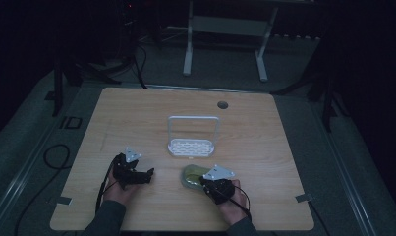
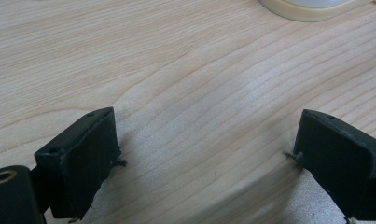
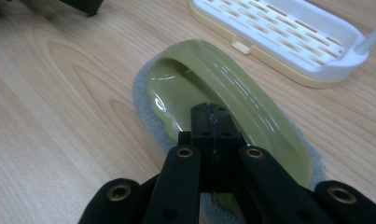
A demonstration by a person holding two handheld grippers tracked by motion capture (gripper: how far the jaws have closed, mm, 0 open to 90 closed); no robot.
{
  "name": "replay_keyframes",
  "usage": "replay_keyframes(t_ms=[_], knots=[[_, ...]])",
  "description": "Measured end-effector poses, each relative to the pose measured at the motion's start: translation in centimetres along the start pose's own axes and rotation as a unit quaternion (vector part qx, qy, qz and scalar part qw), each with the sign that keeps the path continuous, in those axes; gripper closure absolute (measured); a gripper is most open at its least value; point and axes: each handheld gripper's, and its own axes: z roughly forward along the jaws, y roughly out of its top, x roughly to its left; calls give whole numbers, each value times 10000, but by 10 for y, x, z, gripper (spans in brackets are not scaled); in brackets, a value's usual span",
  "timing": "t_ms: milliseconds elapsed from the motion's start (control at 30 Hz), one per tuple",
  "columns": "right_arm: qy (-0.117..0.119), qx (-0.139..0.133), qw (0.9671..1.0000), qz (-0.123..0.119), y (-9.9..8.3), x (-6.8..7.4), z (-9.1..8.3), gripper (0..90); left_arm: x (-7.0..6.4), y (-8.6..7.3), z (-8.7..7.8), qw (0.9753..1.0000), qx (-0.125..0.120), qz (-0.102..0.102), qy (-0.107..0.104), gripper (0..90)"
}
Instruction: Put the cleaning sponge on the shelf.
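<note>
1. You are holding the right gripper (image 1: pixel 212 183) low over the near right part of the desk (image 1: pixel 136 113), your right hand (image 1: pixel 233 202) coming in from the near edge.
2. Its jaws are standing clenched together, and in the right gripper view (image 3: pixel 212 122) they are sitting over the near rim of the olive-green dish (image 3: pixel 209 88); whether they are pinching that rim or only resting inside it cannot be told.
3. The dish (image 1: pixel 191 175) is lying on the desk on a grey sponge-like pad (image 3: pixel 146 116) whose edge is showing around it.
4. The dish is sitting just in front of the white rack (image 1: pixel 191 146), close to it but apart; in the right gripper view a strip of bare wood is showing between them.
5. The rack (image 3: pixel 288 35) is a slotted white tray on a cream base, with a white wire frame rising from its far side in the high view.
6. You are holding the left gripper (image 1: pixel 145 175) to the left of the dish, well apart from it, in your left hand (image 1: pixel 121 191).
7. Its jaws are standing released, wide apart, and in the left gripper view (image 2: pixel 206 154) nothing but bare wood is lying between them.
8. The cream edge of the rack (image 2: pixel 311 9) is showing at the top of the left gripper view.
</note>
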Motion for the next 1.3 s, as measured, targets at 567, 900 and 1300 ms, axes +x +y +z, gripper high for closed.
replay_keyframes(t_ms=[567, 900, 1300], knots=[[-94, 40, 9999, 74, -4, -14, -11, 900, 0, 0, 0, 10000, 1, 0, 0, 66], [-131, -212, 9996, -109, 10, -16, -33, 900, 0, 0, 0, 10000, 3, 1, 1, 66], [-189, 48, 9992, -353, 44, -43, -13, 900, 0, 0, 0, 10000, 2, -1, 0, 66]])
